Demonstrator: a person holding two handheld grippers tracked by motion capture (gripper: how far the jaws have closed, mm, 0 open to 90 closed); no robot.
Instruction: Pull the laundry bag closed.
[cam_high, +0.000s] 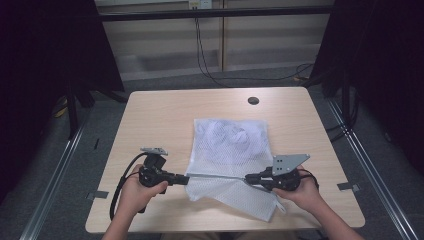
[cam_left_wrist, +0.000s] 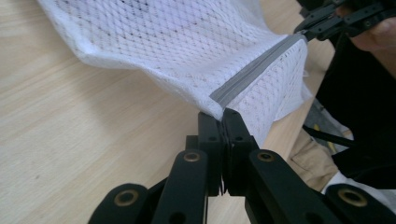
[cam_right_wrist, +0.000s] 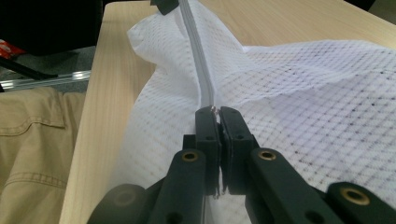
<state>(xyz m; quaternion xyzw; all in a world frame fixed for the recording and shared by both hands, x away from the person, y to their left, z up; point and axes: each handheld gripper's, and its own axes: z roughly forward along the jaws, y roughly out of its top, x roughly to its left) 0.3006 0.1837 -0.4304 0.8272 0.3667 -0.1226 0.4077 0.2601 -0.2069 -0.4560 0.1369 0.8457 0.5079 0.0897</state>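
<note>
Both tools pinch the mesh bag's zipper taut.
Left tool (cam_high: 186, 179) clamps the zipper (cam_high: 216, 176) end; right tool (cam_high: 248, 178) grips its metal pull (cam_right_wrist: 214, 110), seen in the right gripper view; mesh bag (cam_high: 230, 142) lies on the surface (cam_high: 160, 110).

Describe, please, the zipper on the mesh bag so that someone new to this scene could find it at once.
On the light wooden table lies a white mesh bag, its near end toward the person. Across that near end runs the grey zipper, stretched taut between the left gripper and the right gripper, each shut on one end. It is the one smooth grey strip on the otherwise white netting.
</note>
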